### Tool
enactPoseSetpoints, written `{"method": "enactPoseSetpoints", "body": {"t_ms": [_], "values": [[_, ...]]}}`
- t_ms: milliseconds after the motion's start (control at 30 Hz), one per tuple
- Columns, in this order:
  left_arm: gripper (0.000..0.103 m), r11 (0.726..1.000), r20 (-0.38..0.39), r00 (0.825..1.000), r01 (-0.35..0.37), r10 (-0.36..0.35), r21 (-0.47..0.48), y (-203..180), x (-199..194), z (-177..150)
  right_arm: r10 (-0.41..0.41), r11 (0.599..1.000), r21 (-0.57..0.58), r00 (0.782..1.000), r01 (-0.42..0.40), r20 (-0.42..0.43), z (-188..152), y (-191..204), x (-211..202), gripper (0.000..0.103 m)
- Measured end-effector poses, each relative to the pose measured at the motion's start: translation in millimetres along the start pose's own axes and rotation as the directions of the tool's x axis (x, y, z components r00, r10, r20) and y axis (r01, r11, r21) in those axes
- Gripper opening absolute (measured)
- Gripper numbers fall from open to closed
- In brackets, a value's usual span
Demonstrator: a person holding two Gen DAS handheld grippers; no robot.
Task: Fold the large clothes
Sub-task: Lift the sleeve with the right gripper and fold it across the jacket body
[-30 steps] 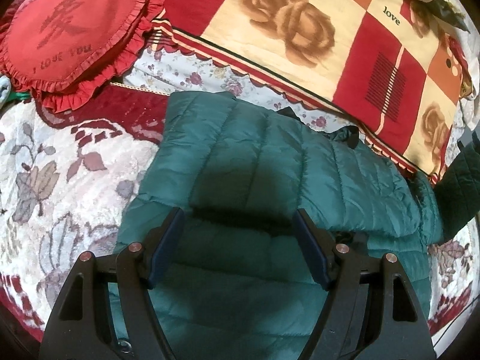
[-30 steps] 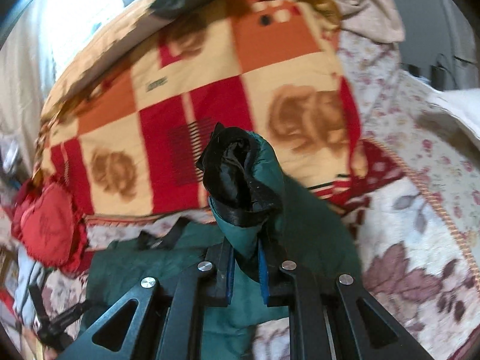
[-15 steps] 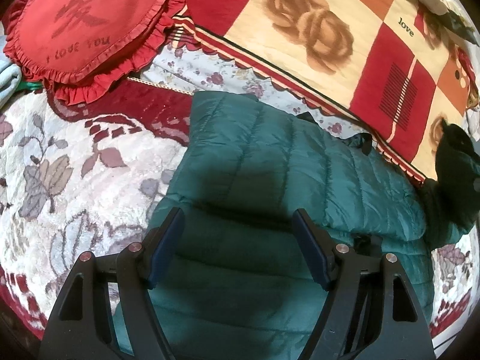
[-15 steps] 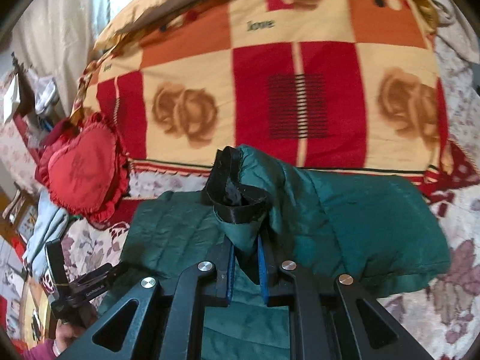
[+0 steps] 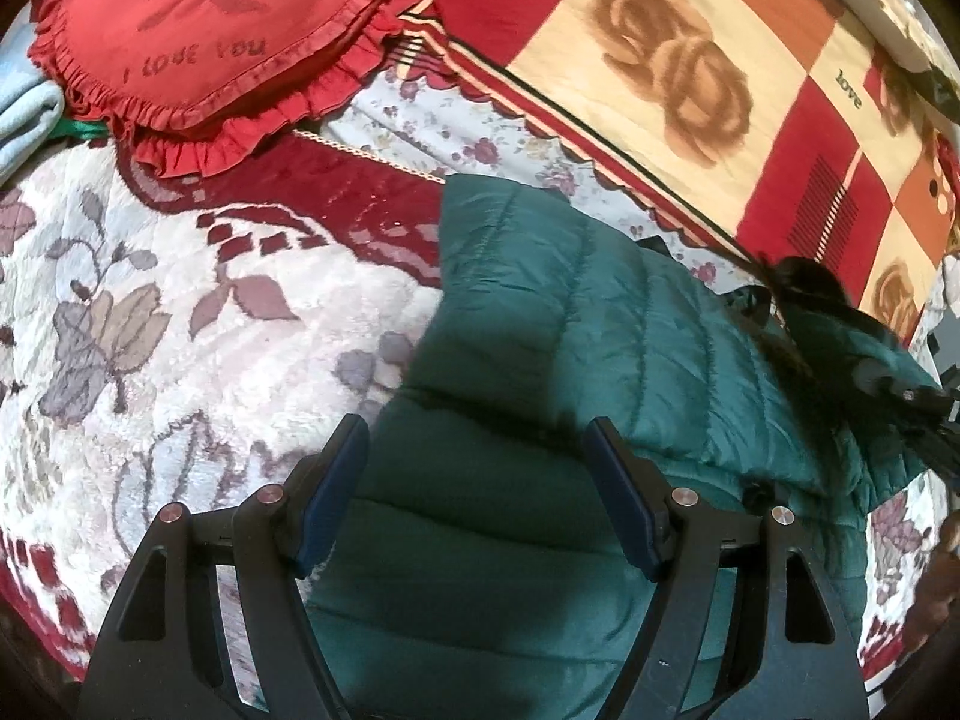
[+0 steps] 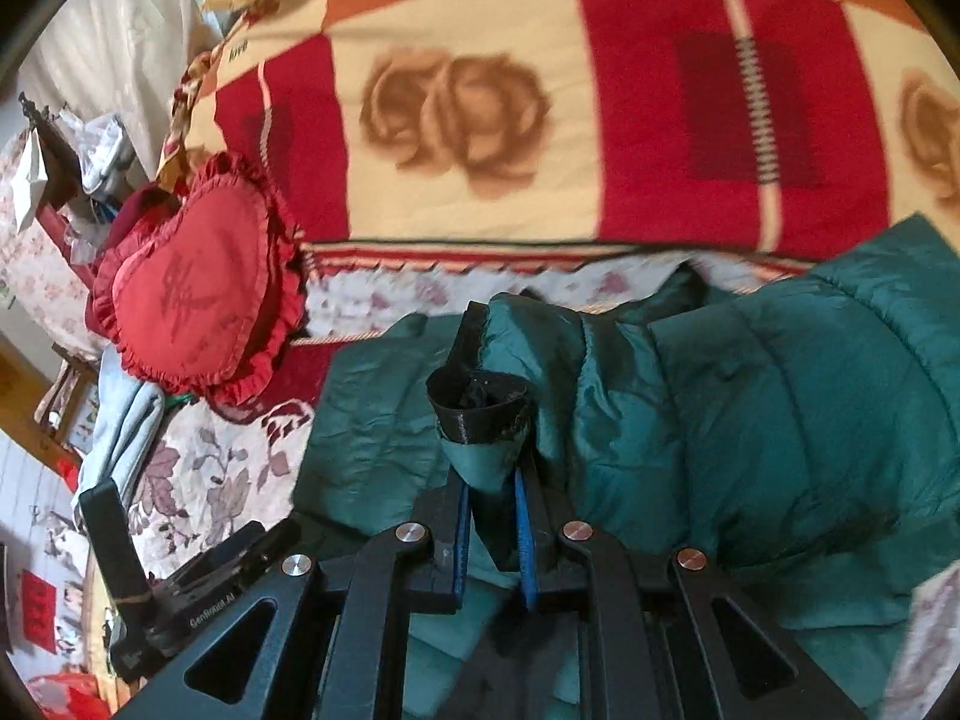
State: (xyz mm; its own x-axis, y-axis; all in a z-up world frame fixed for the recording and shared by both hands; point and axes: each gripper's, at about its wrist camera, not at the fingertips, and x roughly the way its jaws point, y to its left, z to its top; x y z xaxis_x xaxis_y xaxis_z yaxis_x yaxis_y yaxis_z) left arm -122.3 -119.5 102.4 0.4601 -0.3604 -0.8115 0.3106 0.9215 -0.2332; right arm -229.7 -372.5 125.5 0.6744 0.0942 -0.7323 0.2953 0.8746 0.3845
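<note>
Green puffer jacket (image 5: pixel 576 324) lying on the bed (image 5: pixel 180 312), spread over the floral cover, partly folded already. One sleeve (image 6: pixel 498 396), black cuff up, lifted over the jacket body.

Right hand-held gripper (image 6: pixel 492 534): clamped on sleeve just below the cuff, fabric pinched between the blue pads (image 6: pixel 461 540). Left hand-held gripper (image 5: pixel 480 492): fingers wide apart, nothing between them, hovering over the near panel; contact with fabric hard to judge from this angle, probably just above it.

Step in hand, by the look of it: bringing sleeve across onto the body.

To do it well:
- Carry sleeve low and flat, lay cuff inside the jacket outline, no overhang.
- Press left hand-held gripper onto the panel as an anchor so the slick shell does not slide on the cover.
- Release only with sleeve resting; puffy fill likely to spring back, so pat down after.
- Keep clear of red heart cushion (image 5: pixel 204 42) and checked blanket (image 5: pixel 690 78) behind; both apart from the jacket, blanket edge near.
</note>
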Motion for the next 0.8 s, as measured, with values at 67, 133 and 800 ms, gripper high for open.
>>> {"method": "enactPoseSetpoints", "body": {"t_ms": [67,133,800], "values": [[0.075,1.0,-0.001,1.0,0.0,0.0,-0.01,5,0,1,0.012,1.0,-0.001,1.0,-0.012,-0.019,-3,10,14,0.012],[0.075,1.0,-0.002,1.0,0.002,-0.002,-0.023,12,0,2,0.029,1.0,0.004,0.999,-0.029,-0.038,-6,17,26,0.012],[0.075,0.987,0.018,0.993,0.114,-0.113,-0.111,8,-12,8,0.138,0.99,0.029,0.989,-0.137,-0.049,-22,14,-17,0.063]]}}
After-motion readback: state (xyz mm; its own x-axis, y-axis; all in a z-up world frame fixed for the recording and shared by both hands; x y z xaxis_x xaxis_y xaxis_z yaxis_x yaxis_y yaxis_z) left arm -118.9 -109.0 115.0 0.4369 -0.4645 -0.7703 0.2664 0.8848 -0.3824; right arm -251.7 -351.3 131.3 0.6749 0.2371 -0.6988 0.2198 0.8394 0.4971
